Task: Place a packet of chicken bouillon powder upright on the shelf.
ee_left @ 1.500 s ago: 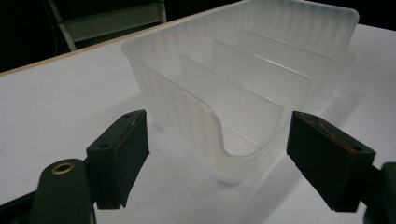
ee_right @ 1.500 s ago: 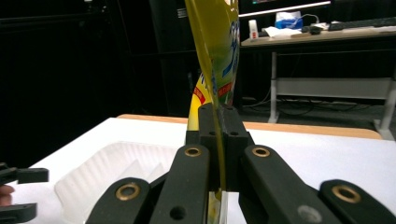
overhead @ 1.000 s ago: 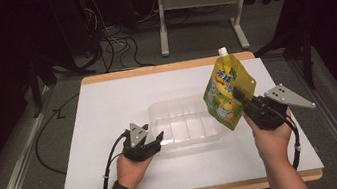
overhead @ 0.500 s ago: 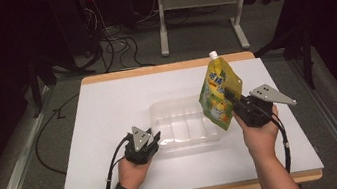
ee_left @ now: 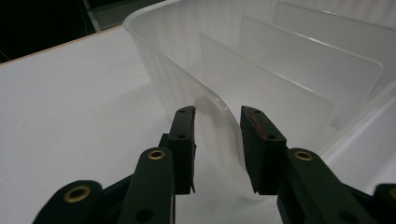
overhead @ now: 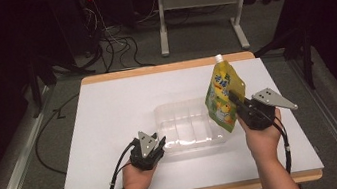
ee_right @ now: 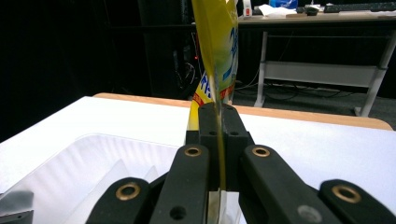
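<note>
A clear plastic container (overhead: 186, 122) with upright dividers lies in the middle of the white sheet. My left gripper (overhead: 159, 144) is at its near left corner, and in the left gripper view the jaws (ee_left: 217, 114) are shut on the rounded corner wall of the container (ee_left: 299, 70). A yellow spouted drink pouch (overhead: 222, 91) stands upright over the container's right end. My right gripper (overhead: 234, 100) is shut on its lower edge. In the right gripper view the pouch (ee_right: 217, 42) rises edge-on from between the closed jaws (ee_right: 217, 114), with the container (ee_right: 93, 168) below to the left.
The white sheet (overhead: 108, 108) covers a wooden table top (overhead: 167, 67). Cables trail from both grippers toward the near edge. Behind the table is a dark floor with cables (overhead: 114, 47) and a desk frame (overhead: 198, 4).
The left jaws have closed on the container's corner. The right gripper has shifted slightly left with the pouch, bringing it over the container's right end.
</note>
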The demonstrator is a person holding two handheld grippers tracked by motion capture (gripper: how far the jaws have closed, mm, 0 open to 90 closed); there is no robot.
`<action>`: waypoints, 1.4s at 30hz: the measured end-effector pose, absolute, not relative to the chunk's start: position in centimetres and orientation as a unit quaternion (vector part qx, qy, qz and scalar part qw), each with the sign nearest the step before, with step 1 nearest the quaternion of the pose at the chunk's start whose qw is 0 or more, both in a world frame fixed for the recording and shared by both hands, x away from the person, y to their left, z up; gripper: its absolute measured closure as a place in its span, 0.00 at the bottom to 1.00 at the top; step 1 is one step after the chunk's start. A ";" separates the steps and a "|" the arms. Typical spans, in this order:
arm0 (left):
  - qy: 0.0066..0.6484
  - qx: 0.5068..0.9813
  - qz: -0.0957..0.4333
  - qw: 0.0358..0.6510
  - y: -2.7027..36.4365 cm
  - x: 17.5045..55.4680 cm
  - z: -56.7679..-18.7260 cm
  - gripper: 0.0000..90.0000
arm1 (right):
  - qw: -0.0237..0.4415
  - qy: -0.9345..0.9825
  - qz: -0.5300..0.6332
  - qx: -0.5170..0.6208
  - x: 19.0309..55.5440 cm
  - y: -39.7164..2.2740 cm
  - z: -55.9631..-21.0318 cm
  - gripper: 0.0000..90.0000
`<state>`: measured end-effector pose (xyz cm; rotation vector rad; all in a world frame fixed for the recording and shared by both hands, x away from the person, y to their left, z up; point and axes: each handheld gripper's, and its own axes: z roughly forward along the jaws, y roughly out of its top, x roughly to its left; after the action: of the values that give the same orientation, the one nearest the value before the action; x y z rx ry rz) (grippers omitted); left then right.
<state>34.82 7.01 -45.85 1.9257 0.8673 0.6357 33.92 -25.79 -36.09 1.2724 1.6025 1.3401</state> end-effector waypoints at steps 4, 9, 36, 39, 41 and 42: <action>0.349 0.781 0.254 0.451 7.1 34.8 -45.8 0.74 | 0.341 0.617 0.514 0.489 34.2 -25.7 -36.5 1.00; 0.347 0.782 0.254 0.450 7.1 34.8 -45.8 0.74 | 0.339 0.620 0.510 0.490 34.6 -25.3 -37.2 1.00; 0.346 0.783 0.256 0.449 7.0 34.5 -45.8 0.75 | 0.344 0.622 0.518 0.475 35.0 -25.3 -39.0 1.00; 0.346 0.783 0.256 0.449 7.0 34.5 -45.8 0.74 | 0.354 0.621 0.522 0.465 34.9 -25.2 -39.0 1.00; 0.346 0.783 0.254 0.450 7.0 34.5 -45.8 0.74 | 0.366 0.617 0.531 0.451 34.6 -25.1 -38.9 1.00; 0.346 0.783 0.254 0.450 7.0 34.5 -45.8 0.74 | 0.372 0.614 0.536 0.444 34.5 -25.1 -38.9 1.00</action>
<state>34.54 7.00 -45.80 1.9360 0.8563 0.6290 34.52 -25.13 -38.86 1.1394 1.5736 1.3746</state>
